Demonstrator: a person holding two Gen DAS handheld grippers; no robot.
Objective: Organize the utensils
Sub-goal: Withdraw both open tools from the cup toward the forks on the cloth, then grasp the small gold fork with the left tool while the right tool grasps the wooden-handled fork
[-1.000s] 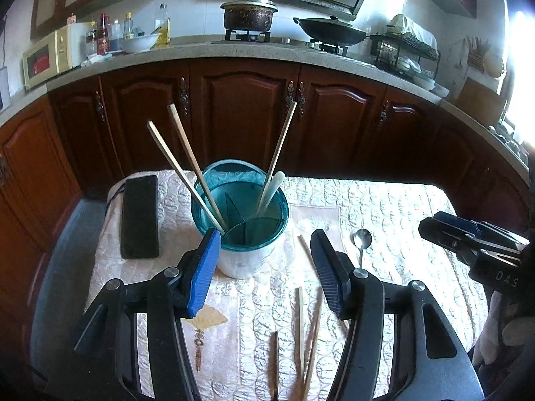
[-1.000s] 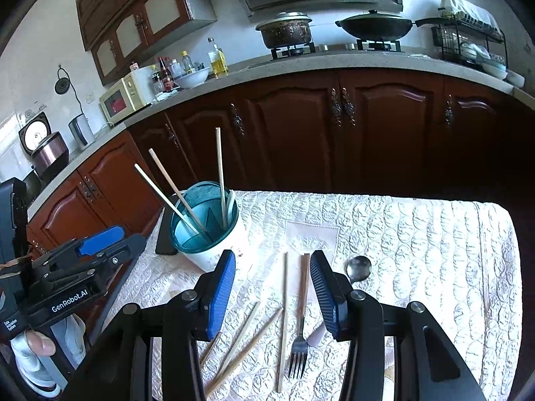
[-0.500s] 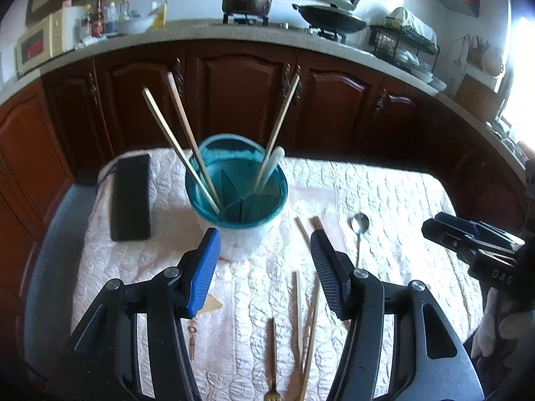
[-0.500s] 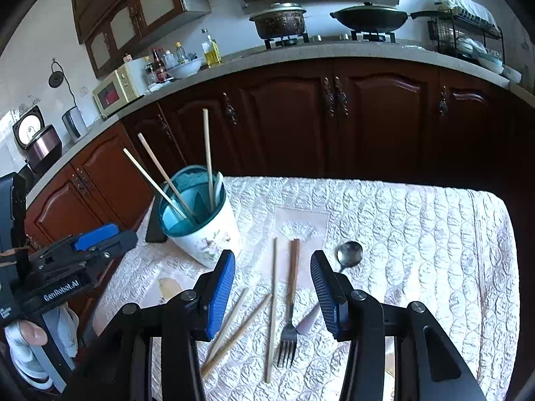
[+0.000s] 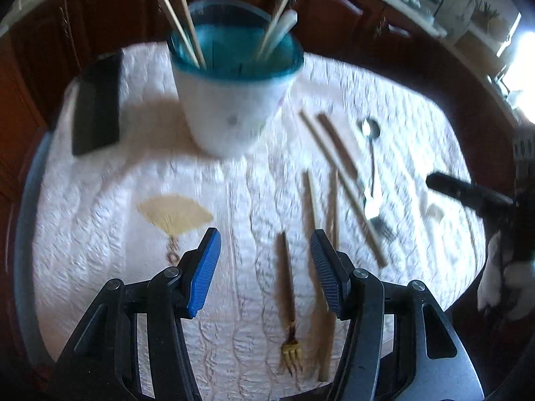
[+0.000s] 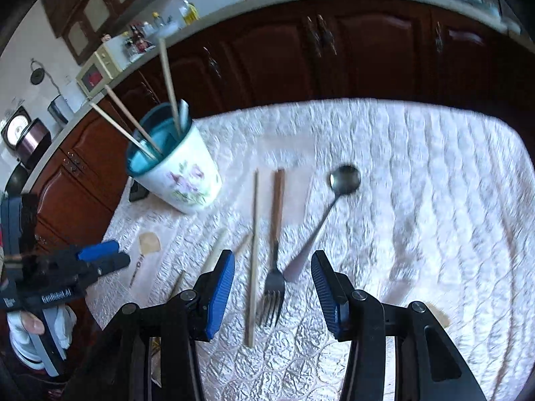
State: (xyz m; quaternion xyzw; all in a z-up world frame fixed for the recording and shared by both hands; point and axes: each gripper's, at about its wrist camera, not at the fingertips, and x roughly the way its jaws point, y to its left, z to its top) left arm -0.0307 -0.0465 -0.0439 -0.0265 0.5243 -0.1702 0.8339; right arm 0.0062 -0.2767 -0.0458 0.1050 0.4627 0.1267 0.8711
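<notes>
Left hand-held gripper [image 5: 264, 264]: we see its blue pads standing apart with nothing clamped between them; it hangs over the white quilted tabletop [image 5: 110, 180], tilted down at the loose utensils.
Between the left pads: a small fork with a dark handle and yellowish tines [image 5: 288, 304] lies on the cloth in the gap, touched by neither pad as far as we can tell; a pale chopstick [image 5: 311, 200] runs up just beside the pad on the picture's right.
Right hand-held gripper [image 6: 272, 287]: its pads are apart too, about half spread, gripping nothing.
Between the right pads: a wooden-handled fork [image 6: 276, 244] lies with its tines toward the camera, a long chopstick [image 6: 254, 250] just beside it on the picture's left, and the handle end of a metal spoon [image 6: 329, 207] on the right; we see no pad pressing on any of them.
Utensil holder [image 6: 174, 170]: a white cup with a teal rim and a flower print, standing at the far left of the tabletop, well apart from both grippers.
Inside the holder: three chopsticks [image 6: 169, 83] and a pale spoon handle [image 5: 284, 30] lean out of it.
Dark flat case [image 5: 97, 100]: it lies left of the holder.
Sharpness: both views are smeared, so we cannot read fine contact.
</notes>
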